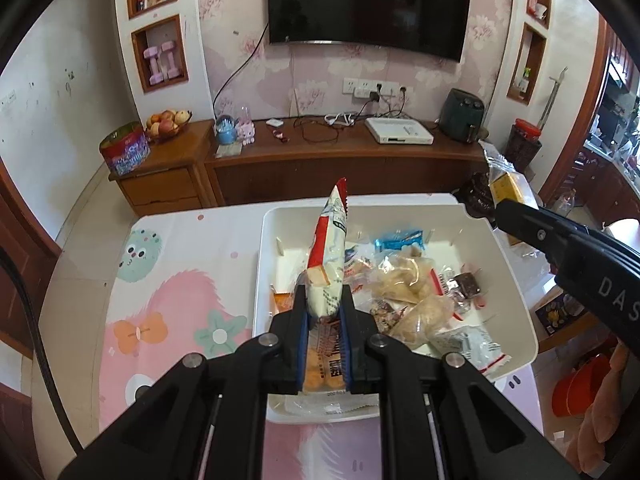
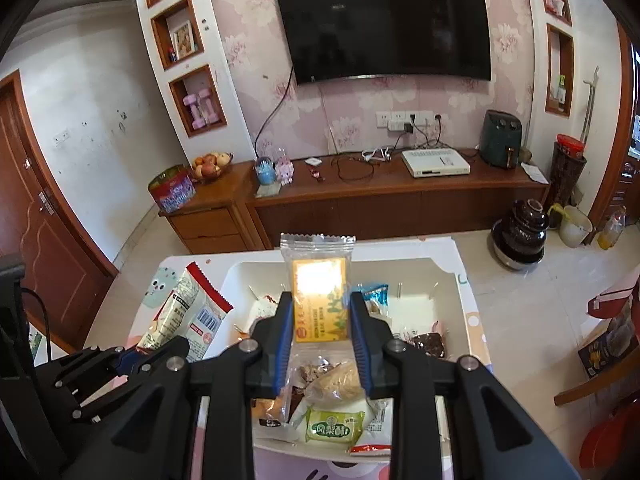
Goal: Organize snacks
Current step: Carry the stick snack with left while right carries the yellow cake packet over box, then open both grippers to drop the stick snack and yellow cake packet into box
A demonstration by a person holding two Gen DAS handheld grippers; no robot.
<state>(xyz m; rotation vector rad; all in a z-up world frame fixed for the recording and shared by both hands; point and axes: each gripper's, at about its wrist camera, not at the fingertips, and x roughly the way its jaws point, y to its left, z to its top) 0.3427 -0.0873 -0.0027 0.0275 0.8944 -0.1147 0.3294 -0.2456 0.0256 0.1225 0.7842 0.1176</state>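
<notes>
Nearest your left camera, the left tongs [image 1: 323,312] are clamped tight on a red-and-white snack packet [image 1: 329,256], pinching its lower end so the packet stands up and leans a little toward the far wall. From the right camera you can see that same packet [image 2: 188,312] out to the left of the tray, above the patterned cloth.

Your right tongs [image 2: 319,312] are closed on a clear wrapper with a yellow snack bar [image 2: 319,300] inside; the blue pads [image 2: 285,334] press on its two side edges and the bar stands upright between them. In the left view that bar [image 1: 510,184] pokes up past the right tongs' black fingers, just off the tray's far right corner.

Below both tongs sits the white tray [image 1: 264,264] on the desk [image 1: 168,280], which wears a pink cartoon cloth. The tray holds a loose heap of snacks: a blue packet [image 1: 398,240] near the far side, pale puffy pieces in clear bags [image 1: 404,276] in the middle, a dark brown wrapped piece [image 1: 466,284] to the right, and a green packet [image 2: 335,426] close to the near rim. An orange packet [image 1: 324,368] lies directly under your left tongs.

Beyond the desk stands a wooden cabinet [image 1: 320,156] with a fruit bowl [image 1: 167,122] and a white box [image 1: 399,131].
</notes>
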